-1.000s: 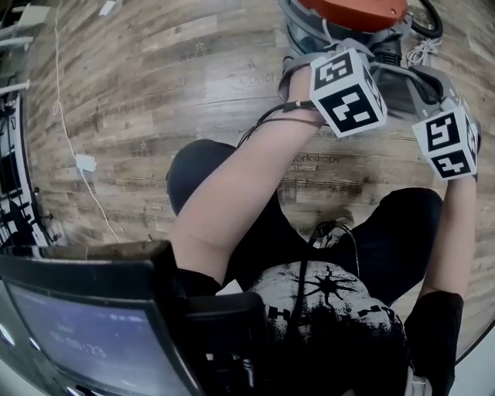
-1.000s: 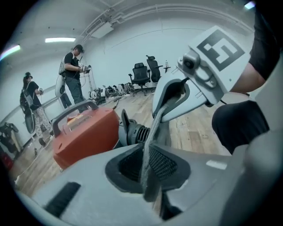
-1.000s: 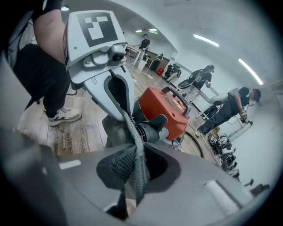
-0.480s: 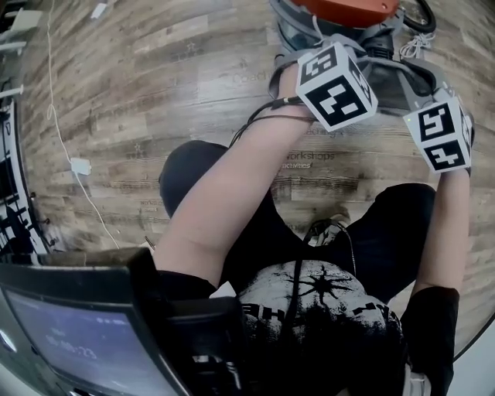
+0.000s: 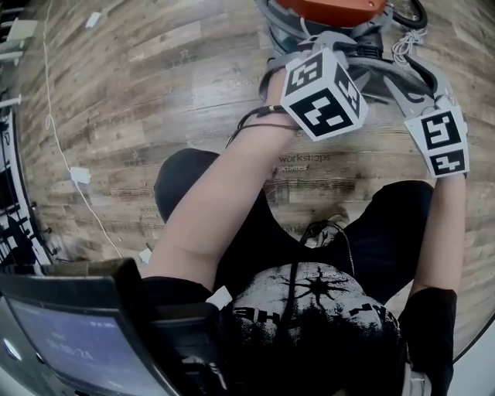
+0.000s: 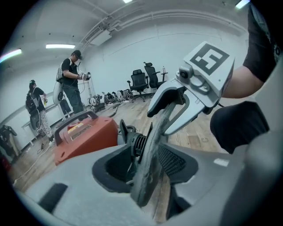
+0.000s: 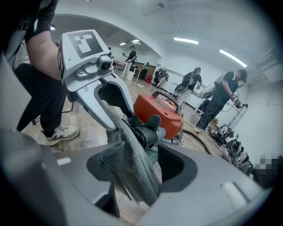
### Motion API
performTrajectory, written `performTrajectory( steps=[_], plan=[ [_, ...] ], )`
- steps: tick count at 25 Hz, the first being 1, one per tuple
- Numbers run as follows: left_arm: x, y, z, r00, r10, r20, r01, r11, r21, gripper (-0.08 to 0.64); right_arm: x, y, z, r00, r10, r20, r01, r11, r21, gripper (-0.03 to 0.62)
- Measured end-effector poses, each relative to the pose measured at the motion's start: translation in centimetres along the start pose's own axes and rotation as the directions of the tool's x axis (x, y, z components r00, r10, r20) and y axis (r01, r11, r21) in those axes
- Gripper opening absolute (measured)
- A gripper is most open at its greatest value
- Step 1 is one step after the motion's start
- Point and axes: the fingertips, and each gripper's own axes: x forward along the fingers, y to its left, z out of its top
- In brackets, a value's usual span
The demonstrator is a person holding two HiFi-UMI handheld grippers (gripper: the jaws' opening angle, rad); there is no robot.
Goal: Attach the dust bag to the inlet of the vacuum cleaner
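Observation:
The vacuum cleaner is an orange-topped canister on the wood floor, also seen in the left gripper view and the right gripper view. Its black ribbed inlet points towards me. The grey dust bag hangs edge-on at the inlet. My left gripper and right gripper flank the bag from opposite sides. Both pairs of jaws have just been opening, and a gap shows beside the bag in each. In the head view only their marker cubes show clearly.
Several people with vacuum gear stand at the back, near office chairs and coiled hoses. A white cable with a plug lies on the floor at left. A monitor sits close below my head.
In the head view both marker cubes and the floor have shifted slightly left and up, and the left cube has turned a little. The jaws themselves are hidden in the earlier frames.

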Motion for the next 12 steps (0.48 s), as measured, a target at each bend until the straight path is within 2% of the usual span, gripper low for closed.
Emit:
performTrajectory(
  steps=[2,8,10,12],
  plan=[
    [-0.5,-0.2,0.6,1.0,0.007,0.026,-0.008,1.0,0.021,0.213,-0.5,-0.1,-0.1,1.0,-0.009,0.014,0.009,1.0,0.005,0.252],
    [-1.4,-0.3,0.7,0.999,0.02,0.028,-0.021,0.998,0.065,0.218,-2.7,-0.9,1.5,0.995,-0.056,0.085,0.055,0.998,0.016,0.259],
    [-2.0,-0.3,1.1,0.998,0.024,0.05,-0.028,0.997,0.073,0.208,-3.6,-0.9,2.9,0.989,-0.065,0.135,0.061,0.998,0.031,0.203],
    [-2.6,-0.3,1.3,0.997,0.028,0.068,-0.033,0.997,0.074,0.148,-4.0,-0.4,4.0,0.983,-0.052,0.174,0.046,0.998,0.039,0.15]
  ],
)
